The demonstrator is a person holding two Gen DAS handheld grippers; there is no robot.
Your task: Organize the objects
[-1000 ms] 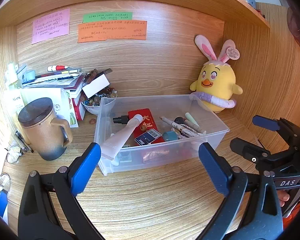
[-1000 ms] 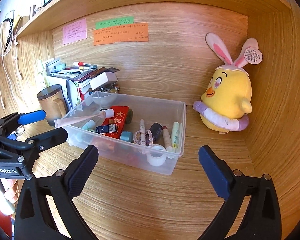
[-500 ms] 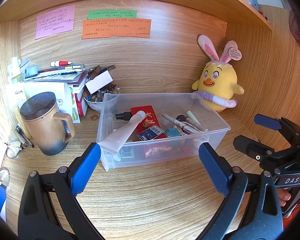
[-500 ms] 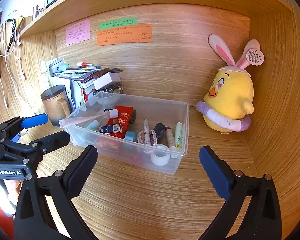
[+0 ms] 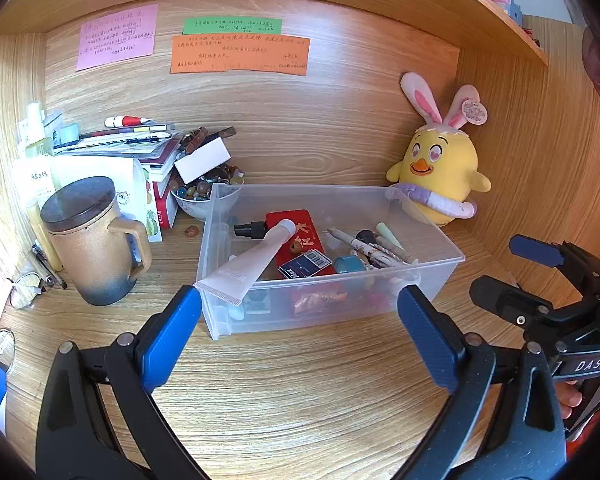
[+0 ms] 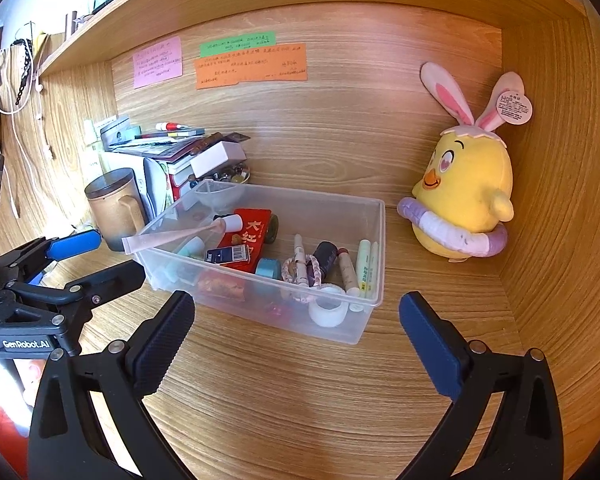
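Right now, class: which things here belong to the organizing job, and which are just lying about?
Job:
clear bin
white tube poking over its rim
red packet
tape roll
left gripper and right gripper, both open

Lying about:
plush chick
lidded mug
bead bowl
sticky notes

Black left gripper (image 5: pixel 298 332), blue-padded jaws, silver screws.

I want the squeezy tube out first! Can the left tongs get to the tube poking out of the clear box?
Probably yes. The left tongs are open and the tube leans over the clear box rim at the near left corner, its flat end sticking out toward them. Nothing lies between.
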